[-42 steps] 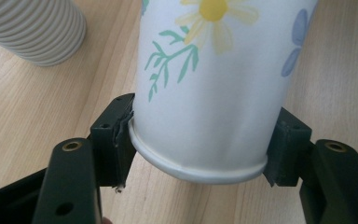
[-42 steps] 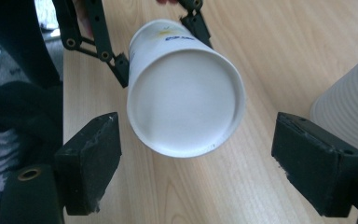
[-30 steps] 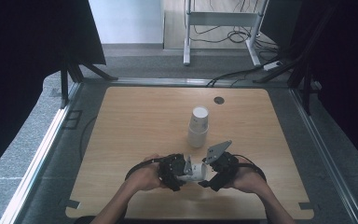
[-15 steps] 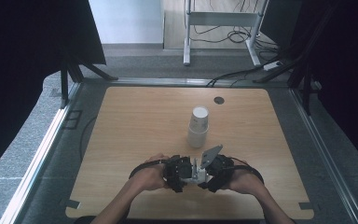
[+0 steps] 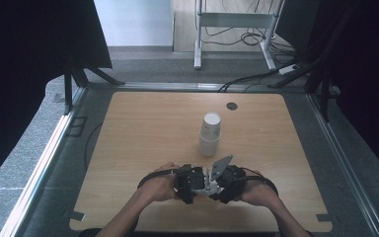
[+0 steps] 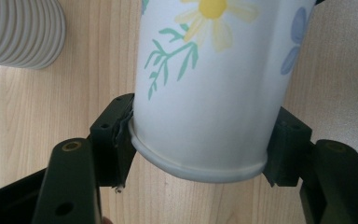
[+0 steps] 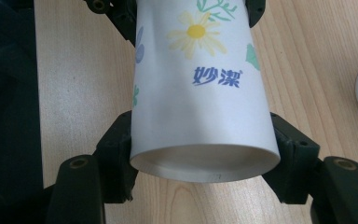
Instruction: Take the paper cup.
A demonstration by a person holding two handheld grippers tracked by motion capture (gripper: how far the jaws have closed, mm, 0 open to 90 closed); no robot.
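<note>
Held 2 grippers together at table's [image 5: 128, 128] near edge. My left gripper [image 6: 200, 140] clamped flowered paper cup [image 6: 205, 88] at rim end; my right gripper [image 7: 205, 154] clamped opposite, base end. Cup lay horizontal between them. Farther off: stack of white cups [image 5: 210, 134], upright at mid-table.

Lab-like recording space: black curtains [image 5: 24, 44], loose floor cables [image 5: 237, 24].

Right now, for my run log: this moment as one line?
left tool: shut on flowered paper cup | right tool: shut on same cup | cup stack: upright, mid-table
</note>
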